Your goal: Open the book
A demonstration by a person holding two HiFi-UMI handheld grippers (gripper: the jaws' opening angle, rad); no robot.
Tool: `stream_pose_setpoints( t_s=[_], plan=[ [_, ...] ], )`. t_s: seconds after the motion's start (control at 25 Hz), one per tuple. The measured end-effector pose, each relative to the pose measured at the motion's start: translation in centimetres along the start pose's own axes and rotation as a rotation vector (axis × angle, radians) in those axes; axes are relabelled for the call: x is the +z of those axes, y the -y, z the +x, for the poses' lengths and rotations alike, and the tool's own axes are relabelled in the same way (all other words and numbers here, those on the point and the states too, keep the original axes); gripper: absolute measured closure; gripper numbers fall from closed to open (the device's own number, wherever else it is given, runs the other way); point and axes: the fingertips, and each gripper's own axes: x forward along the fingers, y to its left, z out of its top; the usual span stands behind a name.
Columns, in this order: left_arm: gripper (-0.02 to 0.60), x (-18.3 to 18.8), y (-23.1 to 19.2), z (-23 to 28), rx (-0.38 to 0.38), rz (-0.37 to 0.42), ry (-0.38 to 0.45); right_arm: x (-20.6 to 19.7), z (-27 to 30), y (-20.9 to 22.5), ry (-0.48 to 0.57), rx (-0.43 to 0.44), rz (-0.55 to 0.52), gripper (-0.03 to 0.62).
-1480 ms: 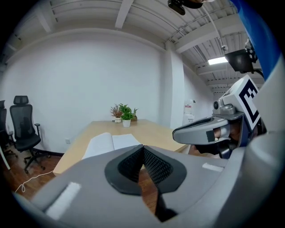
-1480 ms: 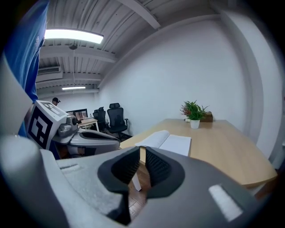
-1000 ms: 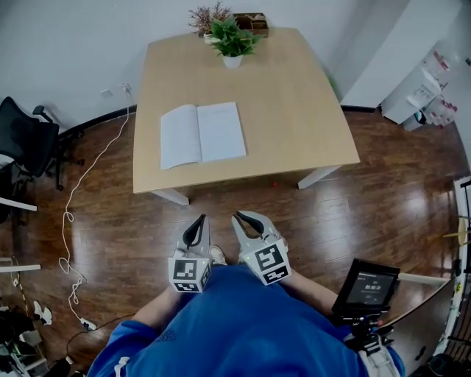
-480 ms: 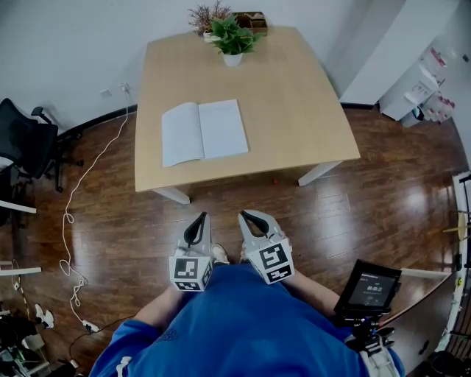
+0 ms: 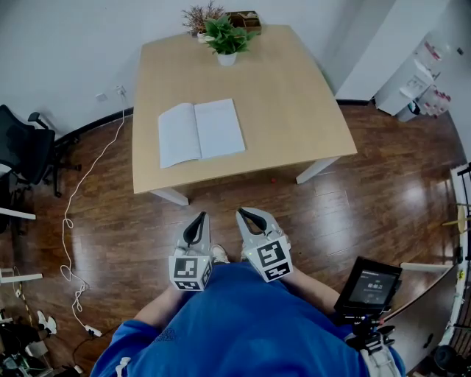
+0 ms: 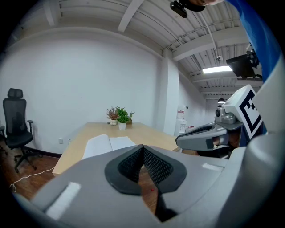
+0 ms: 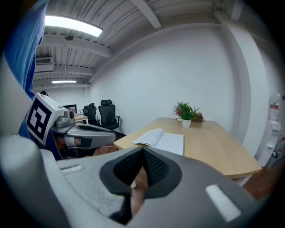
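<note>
A white book (image 5: 200, 132) lies open, pages up, on the left half of the light wooden table (image 5: 287, 96). My left gripper (image 5: 197, 219) and right gripper (image 5: 243, 214) are held side by side over the wooden floor, close to the blue-clad body and well short of the table's near edge. Both have their jaws shut with nothing between them. From the left gripper view the book (image 6: 107, 143) lies beyond the closed tips (image 6: 142, 149), and the right gripper (image 6: 205, 136) is alongside. The right gripper view shows the book (image 7: 162, 139) ahead of its shut jaws (image 7: 142, 153).
A potted green plant (image 5: 224, 40), dried flowers and a small wooden box (image 5: 249, 20) stand at the table's far edge. A black office chair (image 5: 22, 147) and a white cable (image 5: 81, 191) are at the left. A screen on a stand (image 5: 368, 286) is at the lower right.
The head view has shifted slightly, so the table sits a little further left. Both grippers stay shut near the body. The book lies open as before.
</note>
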Motion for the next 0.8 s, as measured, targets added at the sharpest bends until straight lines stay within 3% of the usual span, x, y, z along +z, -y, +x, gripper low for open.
stream_pose_setpoints(
  t_s=[0.8],
  plan=[
    [0.575,-0.10,-0.27,0.89,-0.009,-0.008,-0.017,0.32,0.69,0.61,-0.011,0.008,-0.020,0.591]
  ],
)
